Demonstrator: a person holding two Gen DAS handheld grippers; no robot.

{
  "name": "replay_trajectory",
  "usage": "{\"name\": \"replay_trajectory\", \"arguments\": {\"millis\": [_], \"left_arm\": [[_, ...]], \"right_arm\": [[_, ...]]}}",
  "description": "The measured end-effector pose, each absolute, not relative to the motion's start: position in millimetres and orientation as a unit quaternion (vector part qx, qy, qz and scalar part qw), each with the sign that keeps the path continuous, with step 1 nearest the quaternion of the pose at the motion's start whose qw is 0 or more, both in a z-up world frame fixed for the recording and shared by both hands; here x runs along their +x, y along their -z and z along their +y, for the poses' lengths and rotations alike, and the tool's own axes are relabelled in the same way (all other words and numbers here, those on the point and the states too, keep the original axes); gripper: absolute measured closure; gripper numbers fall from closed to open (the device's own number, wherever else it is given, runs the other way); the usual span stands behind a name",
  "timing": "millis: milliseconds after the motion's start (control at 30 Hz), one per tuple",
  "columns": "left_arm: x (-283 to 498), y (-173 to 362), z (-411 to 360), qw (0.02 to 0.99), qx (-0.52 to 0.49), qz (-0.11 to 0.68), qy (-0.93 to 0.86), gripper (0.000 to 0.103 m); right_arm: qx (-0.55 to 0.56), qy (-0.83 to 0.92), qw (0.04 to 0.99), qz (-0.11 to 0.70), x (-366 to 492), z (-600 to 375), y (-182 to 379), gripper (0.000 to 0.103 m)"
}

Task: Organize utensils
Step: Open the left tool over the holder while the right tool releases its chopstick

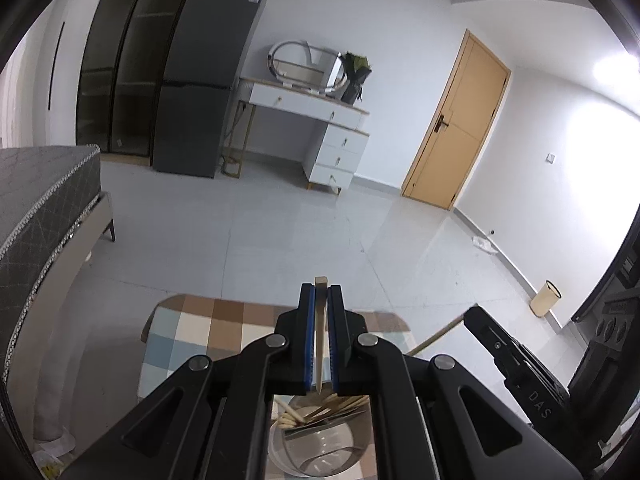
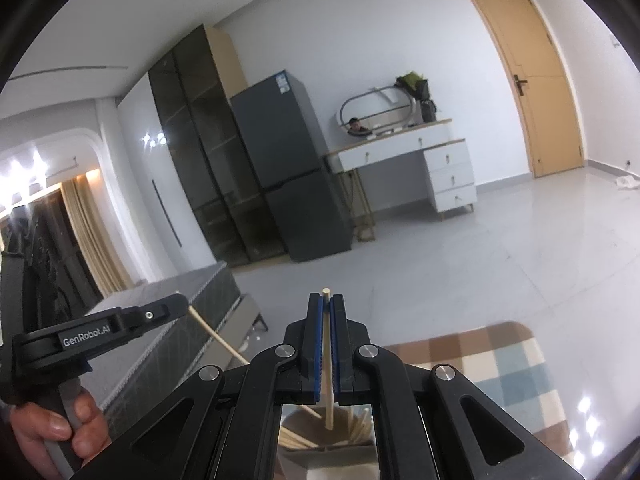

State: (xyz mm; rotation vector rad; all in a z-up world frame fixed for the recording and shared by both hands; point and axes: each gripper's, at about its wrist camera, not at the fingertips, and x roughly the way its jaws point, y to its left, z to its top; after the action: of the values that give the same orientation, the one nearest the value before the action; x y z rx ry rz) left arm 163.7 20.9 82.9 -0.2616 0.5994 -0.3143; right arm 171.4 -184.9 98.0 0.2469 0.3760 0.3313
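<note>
Grey floor tiles (image 1: 280, 240) spread toward a dark fridge (image 1: 200, 80), a white dressing table (image 1: 320, 120) and a tan door (image 1: 452, 120) in the left wrist view. The left gripper (image 1: 320, 308) is clamped on a wooden chopstick (image 1: 320, 340), which runs lengthwise between the pads, square end forward, tapered tip back over a clear holder (image 1: 320, 452) of more chopsticks. The right gripper (image 1: 504, 344) shows at the right.

From the right wrist, the right gripper (image 2: 327, 320) is closed on a second chopstick (image 2: 328, 380), lying along the fingers, round end forward. The left gripper's chopstick (image 2: 218, 340) slants down-right beyond a hand (image 2: 52, 428).
</note>
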Motion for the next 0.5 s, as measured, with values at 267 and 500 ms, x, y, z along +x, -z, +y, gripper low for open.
{"name": "replay_trajectory", "arguments": {"millis": [267, 500], "left_arm": [[154, -68, 13, 0.926, -0.094, 0.319, 0.177, 0.102], [157, -58, 4, 0.917, -0.066, 0.345, 0.187, 0.102]], "right_arm": [[0.084, -0.168, 0.953, 0.238, 186, -170, -54, 0.1], [0.05, -0.174, 0.947, 0.265, 186, -161, -31, 0.1]]}}
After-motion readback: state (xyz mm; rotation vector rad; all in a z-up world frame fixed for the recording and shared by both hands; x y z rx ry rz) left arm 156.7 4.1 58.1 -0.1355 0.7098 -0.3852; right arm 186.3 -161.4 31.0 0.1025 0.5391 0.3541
